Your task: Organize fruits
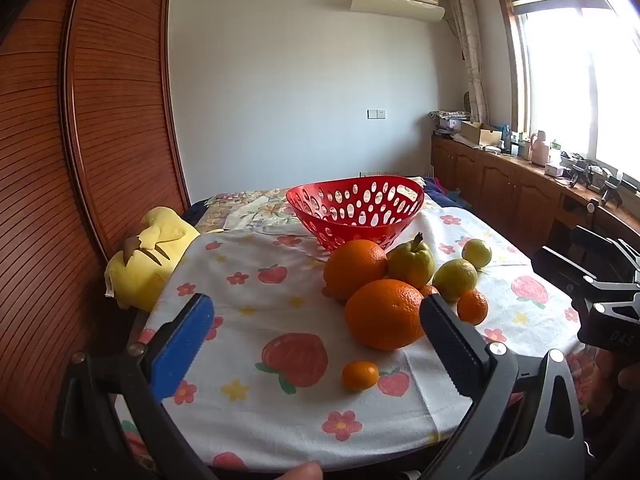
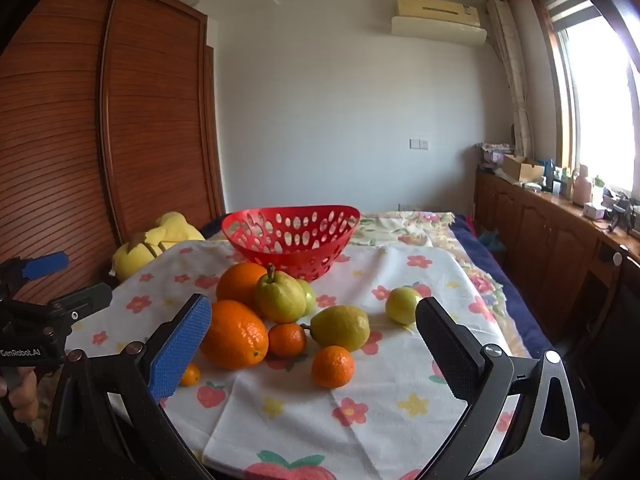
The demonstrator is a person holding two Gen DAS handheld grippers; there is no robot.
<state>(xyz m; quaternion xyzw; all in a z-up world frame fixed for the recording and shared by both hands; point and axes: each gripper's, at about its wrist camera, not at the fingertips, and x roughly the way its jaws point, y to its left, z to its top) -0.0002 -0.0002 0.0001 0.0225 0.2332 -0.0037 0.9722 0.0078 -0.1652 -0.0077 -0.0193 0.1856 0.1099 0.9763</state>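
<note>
Left wrist view: your left hand-held gripper (image 1: pixel 316 320) stands with jaws wide apart, gripping nothing. Just past it, at 6 o'clock, a small tangerine (image 1: pixel 359 375) lies alone on the flowered cloth (image 1: pixel 248 264). Beyond it, at 1 o'clock, a big orange (image 1: pixel 382 314) leads the fruit cluster, with a second orange (image 1: pixel 354 268) and a pear (image 1: pixel 411 263) behind it. Farthest, at 12 o'clock, the red basket (image 1: pixel 356 210) sits empty. From the right wrist view, your right hand-held gripper (image 2: pixel 312 322) is likewise spread apart and empty, with a lemon (image 2: pixel 340 327) and another tangerine (image 2: pixel 333 366) between its fingers.
</note>
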